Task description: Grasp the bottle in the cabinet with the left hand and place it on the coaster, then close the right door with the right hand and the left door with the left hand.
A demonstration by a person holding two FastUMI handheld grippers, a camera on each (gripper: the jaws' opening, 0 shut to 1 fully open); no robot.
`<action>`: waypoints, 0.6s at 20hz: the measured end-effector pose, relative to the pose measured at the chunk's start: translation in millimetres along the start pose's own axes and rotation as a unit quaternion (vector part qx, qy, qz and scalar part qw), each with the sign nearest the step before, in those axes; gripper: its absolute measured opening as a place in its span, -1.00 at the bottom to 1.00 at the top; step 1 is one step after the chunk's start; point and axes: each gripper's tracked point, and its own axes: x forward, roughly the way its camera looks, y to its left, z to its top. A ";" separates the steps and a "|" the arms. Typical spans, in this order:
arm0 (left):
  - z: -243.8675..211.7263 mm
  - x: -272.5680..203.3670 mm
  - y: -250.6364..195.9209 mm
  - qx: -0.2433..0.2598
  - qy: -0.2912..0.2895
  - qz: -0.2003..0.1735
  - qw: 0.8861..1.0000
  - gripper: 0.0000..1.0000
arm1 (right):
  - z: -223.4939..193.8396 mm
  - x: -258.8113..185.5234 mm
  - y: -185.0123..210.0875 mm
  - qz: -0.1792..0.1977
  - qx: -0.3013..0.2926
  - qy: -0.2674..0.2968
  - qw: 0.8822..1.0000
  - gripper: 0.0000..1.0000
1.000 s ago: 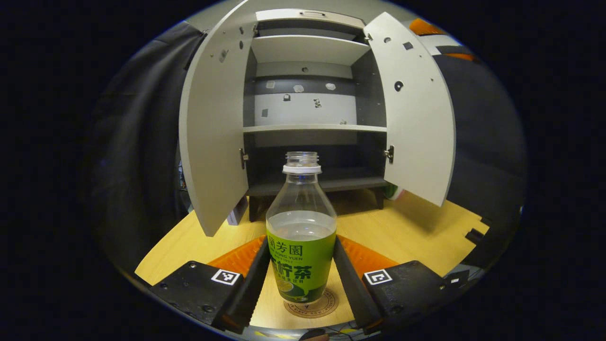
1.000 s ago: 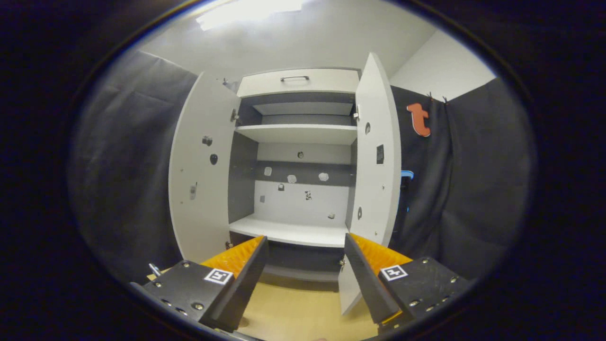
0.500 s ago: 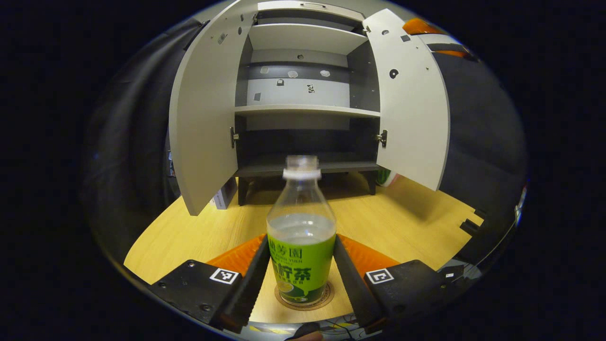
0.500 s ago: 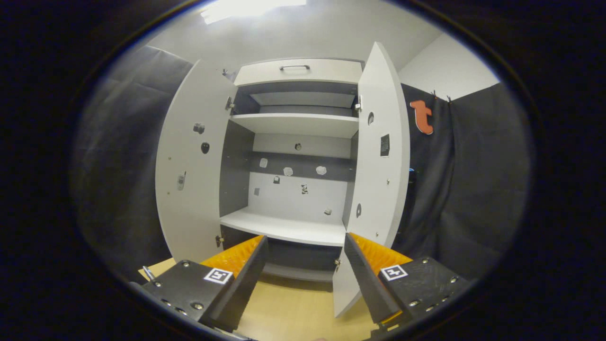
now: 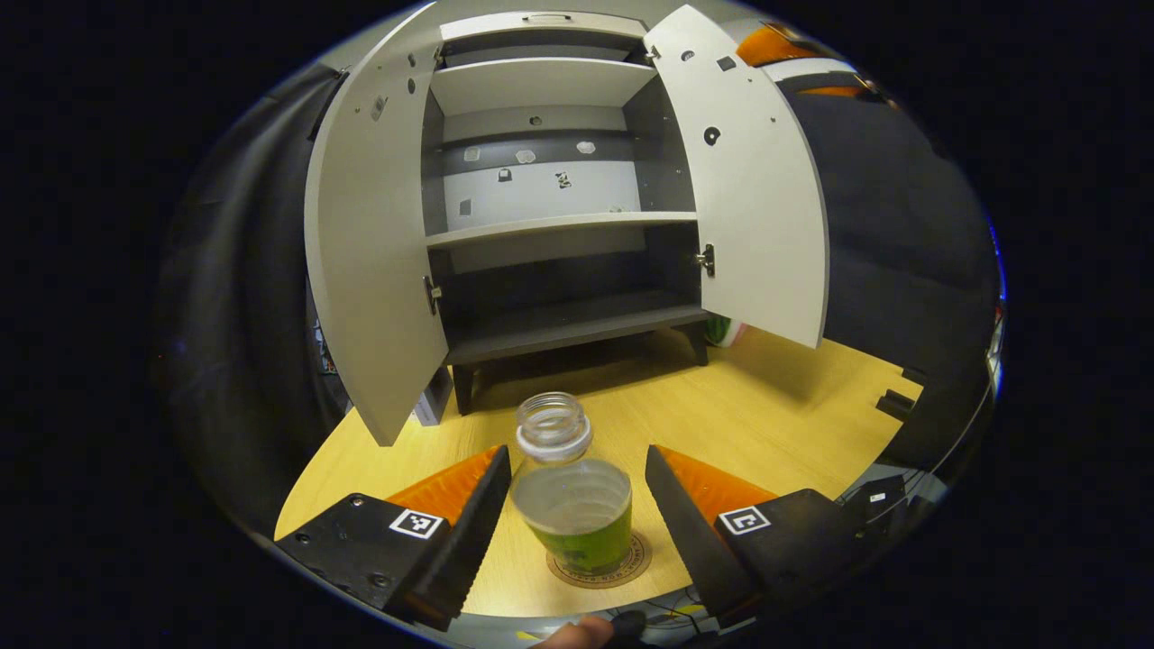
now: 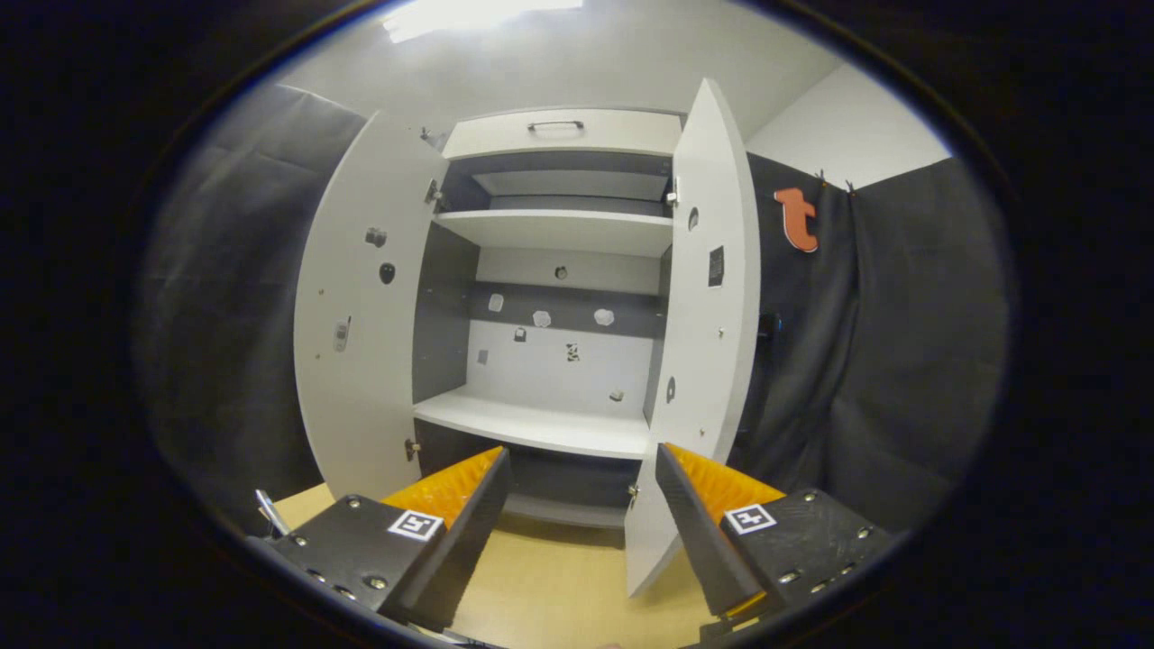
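Note:
The clear bottle [image 5: 572,509] with a green label and no cap stands upright on the round brown coaster [image 5: 627,570] on the wooden table. In the left gripper view my left gripper [image 5: 577,451] is open and raised, looking down on the bottle between its fingers, with a gap showing at the right finger. The grey cabinet has its left door [image 5: 370,243] and right door [image 5: 748,180] both swung open. In the right gripper view my right gripper [image 6: 581,455] stands open and holds nothing, facing the cabinet with the right door [image 6: 708,315] just beyond its right finger and the left door [image 6: 361,315] farther left.
The wooden table [image 5: 766,424] stretches in front of the cabinet. A green and white object [image 5: 726,332] sits behind the right door's lower corner. A small box [image 5: 425,407] stands beside the cabinet's left leg. A fingertip [image 5: 577,634] shows at the bottom edge.
My left gripper has let go of the bottle, spread a little and risen, so I now look down on the bottle standing on the coaster. The right gripper has drifted slightly nearer the right door.

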 end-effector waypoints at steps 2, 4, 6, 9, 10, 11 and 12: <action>12.1 -2.8 0.8 0.007 -0.006 -0.004 1.000 0.91 | 0.1 -4.7 -8.1 -0.007 0.006 -0.001 1.000 0.96; 31.0 -6.8 1.3 0.011 -0.016 -0.008 1.000 0.91 | 2.8 -9.0 -17.3 -0.015 0.011 -0.003 1.000 0.95; 53.3 -11.8 -1.2 0.002 -0.025 -0.017 1.000 0.90 | 4.7 -13.7 -28.2 -0.023 0.013 -0.007 1.000 0.95; 98.3 -22.5 -1.5 -0.008 -0.046 -0.027 0.999 0.90 | 8.5 -17.0 -43.5 -0.034 0.021 -0.015 0.999 0.95; 115.1 -25.7 -0.3 -0.006 -0.054 -0.030 0.998 0.91 | 10.5 -18.3 -49.2 -0.038 0.024 -0.018 0.999 0.95; 132.4 -28.8 2.8 -0.004 -0.063 -0.031 0.998 0.90 | 10.7 -19.4 -55.8 -0.041 0.026 -0.022 0.999 0.95; 148.9 -32.0 6.6 -0.002 -0.072 -0.031 0.997 0.90 | 13.3 -19.3 -64.7 -0.048 0.027 -0.027 0.998 0.95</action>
